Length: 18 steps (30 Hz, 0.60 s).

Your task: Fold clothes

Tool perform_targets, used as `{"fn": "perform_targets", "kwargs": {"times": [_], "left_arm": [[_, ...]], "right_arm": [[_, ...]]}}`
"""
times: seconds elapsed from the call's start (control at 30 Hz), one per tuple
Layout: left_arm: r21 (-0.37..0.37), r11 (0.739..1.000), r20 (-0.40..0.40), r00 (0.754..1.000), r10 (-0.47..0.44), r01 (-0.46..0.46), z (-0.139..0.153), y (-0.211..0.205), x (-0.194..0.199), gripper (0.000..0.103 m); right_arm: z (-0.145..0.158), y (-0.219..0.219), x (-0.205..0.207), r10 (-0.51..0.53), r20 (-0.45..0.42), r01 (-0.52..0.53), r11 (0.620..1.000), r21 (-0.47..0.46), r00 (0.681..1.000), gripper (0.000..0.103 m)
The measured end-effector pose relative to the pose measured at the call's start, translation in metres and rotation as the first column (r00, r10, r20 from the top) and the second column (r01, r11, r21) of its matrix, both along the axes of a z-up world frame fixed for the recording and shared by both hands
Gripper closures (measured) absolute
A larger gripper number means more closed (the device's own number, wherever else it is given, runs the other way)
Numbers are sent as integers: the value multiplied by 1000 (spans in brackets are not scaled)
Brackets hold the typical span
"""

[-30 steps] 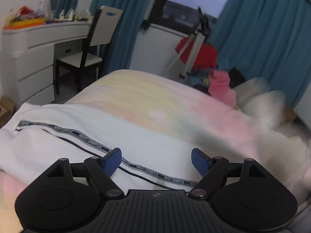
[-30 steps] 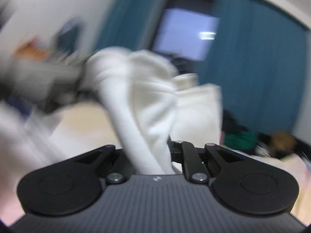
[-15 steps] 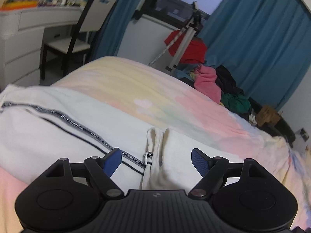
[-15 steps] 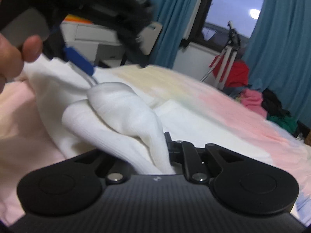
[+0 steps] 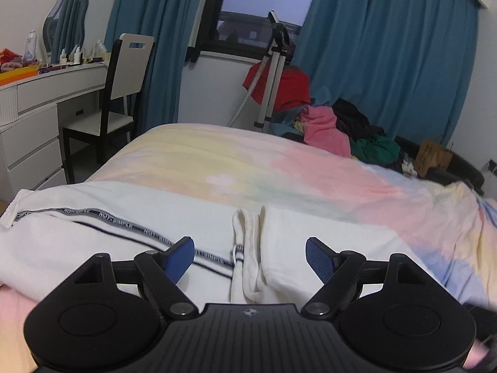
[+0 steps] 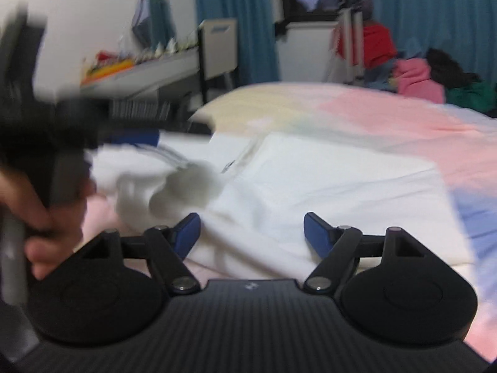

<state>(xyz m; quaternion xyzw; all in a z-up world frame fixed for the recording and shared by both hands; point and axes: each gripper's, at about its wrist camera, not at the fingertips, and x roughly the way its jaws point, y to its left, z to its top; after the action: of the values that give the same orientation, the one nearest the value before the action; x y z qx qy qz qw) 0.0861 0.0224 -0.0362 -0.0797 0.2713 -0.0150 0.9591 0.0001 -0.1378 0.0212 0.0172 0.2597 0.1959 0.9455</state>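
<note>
Both hand-held grippers, left [image 5: 250,256] and right [image 6: 251,233], gape; white garment [image 5: 124,233] lies crosswise.

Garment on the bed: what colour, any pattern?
White garment, with a dark lettered stripe and a thin black line beside it. Clearest in the left wrist view.

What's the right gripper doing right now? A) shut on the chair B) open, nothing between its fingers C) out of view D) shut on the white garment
B: in the right wrist view the right gripper has its blue fingertips spread wide apart, and the white garment lies loose on the bed beyond them, not pinched.
</note>
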Motion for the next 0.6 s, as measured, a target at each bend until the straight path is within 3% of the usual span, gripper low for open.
{"fn": "perform_targets", "kwargs": {"times": [0.13,0.3,0.47,0.6], "left_arm": [[53,998,-30,999,-23,24,-15,-13,-6,23],[119,992,-108,994,-31,44,-41,-23,-3,24],[152,985,-165,985,-54,80,-60,-24,9,24],[133,989,-174,984,-46,69,-60,-18,11,23]], "right_arm": [[8,-39,10,-163,-20,164,984,67,986,28],[-11,-61,36,-331,-65,332,943,5,941,28],[-31,-63,50,-377,-100,373,926,-58,921,26],[-43,-60,57,-385,-115,378,923,-78,916,26]]}}
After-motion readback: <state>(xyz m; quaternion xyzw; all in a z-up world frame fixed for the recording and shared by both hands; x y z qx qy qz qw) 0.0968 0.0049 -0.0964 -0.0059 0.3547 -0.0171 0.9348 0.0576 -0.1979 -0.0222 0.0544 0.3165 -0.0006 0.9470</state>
